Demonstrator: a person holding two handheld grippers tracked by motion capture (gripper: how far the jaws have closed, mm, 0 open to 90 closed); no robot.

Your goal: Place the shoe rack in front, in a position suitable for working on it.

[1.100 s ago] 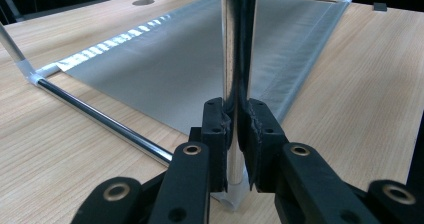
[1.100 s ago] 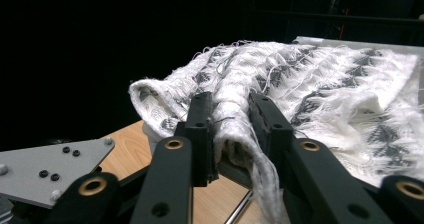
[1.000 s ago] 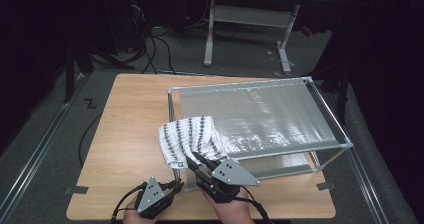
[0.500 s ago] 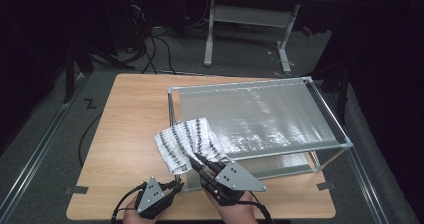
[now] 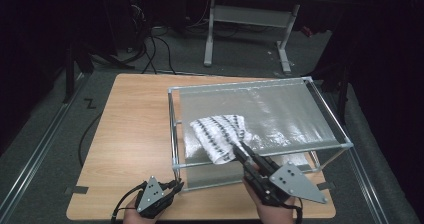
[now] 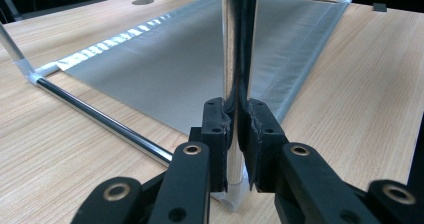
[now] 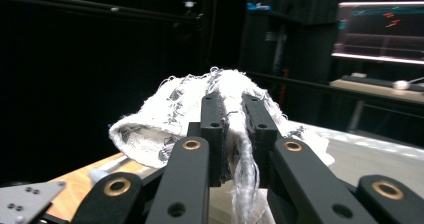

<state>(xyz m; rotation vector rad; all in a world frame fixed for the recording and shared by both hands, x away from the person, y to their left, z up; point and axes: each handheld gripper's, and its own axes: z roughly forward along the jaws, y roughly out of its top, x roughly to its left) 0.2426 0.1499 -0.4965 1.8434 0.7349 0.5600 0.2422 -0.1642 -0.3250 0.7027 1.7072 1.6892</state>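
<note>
Pinching the patterned cloth (image 5: pixel 220 136) over the rack's mesh (image 5: pixel 280 109), the right gripper (image 5: pixel 239 148) risks snagging frayed threads — left gripper (image 6: pixel 233 129) fingers clamp the frame post (image 6: pixel 232 44), preventing tipping.

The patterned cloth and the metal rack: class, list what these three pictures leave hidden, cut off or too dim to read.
- High view: cloth edge under the right tool; jaws cover it.
- Right gripper view: the cloth's far side, hidden by its own bunched folds.
- Left gripper view: rack post top, cut off by the upper edge.
- High view: floor beyond the table, too dark.
</note>
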